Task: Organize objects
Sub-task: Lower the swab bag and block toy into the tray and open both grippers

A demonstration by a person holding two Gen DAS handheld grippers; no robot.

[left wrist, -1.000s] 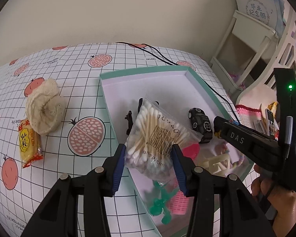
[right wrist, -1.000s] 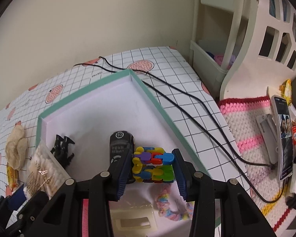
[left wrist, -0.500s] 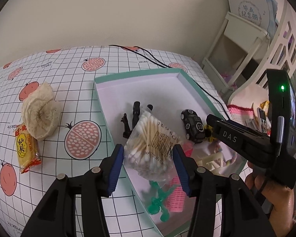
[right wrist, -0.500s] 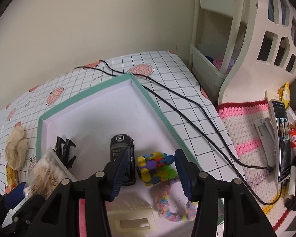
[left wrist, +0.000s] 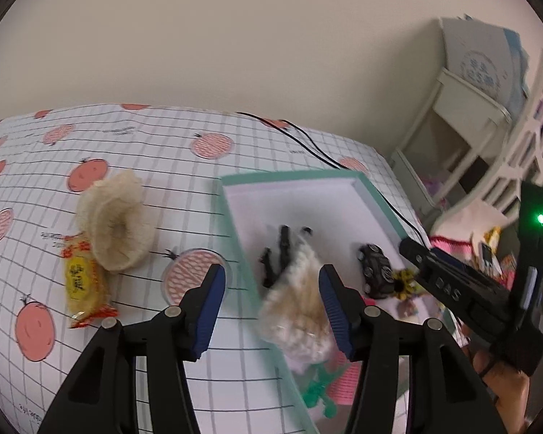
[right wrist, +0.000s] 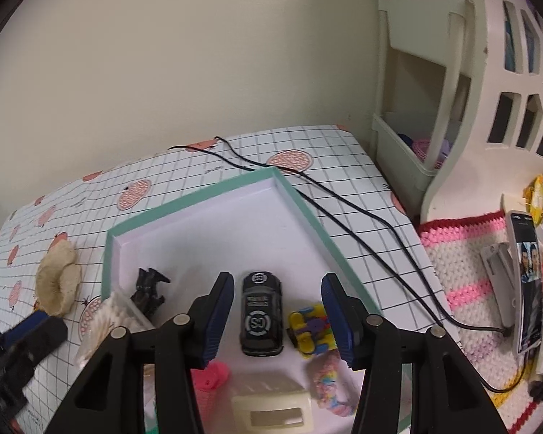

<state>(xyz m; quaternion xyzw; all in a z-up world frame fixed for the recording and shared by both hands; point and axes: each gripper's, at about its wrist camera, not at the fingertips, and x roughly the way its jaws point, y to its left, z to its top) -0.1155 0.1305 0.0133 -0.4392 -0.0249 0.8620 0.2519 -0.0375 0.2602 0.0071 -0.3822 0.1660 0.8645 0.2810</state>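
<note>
My left gripper (left wrist: 271, 300) is open above the left rim of the teal box (left wrist: 380, 199). The bag of cotton swabs (left wrist: 300, 311) shows blurred just below its fingers, lying against that rim beside a black figure (left wrist: 278, 253). My right gripper (right wrist: 277, 311) is open over the box floor (right wrist: 235, 224). A black toy car (right wrist: 260, 311) lies under the gap, untouched. The colourful block toy (right wrist: 311, 329) rests next to the right finger. The swab bag (right wrist: 105, 322) appears at the box's left edge.
A loofah puff (left wrist: 116, 220) and a yellow snack packet (left wrist: 83, 282) lie on the gridded cloth left of the box. A pink roller (right wrist: 210, 376), cream clip (right wrist: 271, 408) and pastel bracelet (right wrist: 329, 383) fill the box's near end. Black cables (right wrist: 344, 209) and a phone (right wrist: 528, 278) lie right.
My left gripper opened and let go of the swab bag, which dropped at the box's left edge. My right gripper let go of the block toy, opened wider and drew back.
</note>
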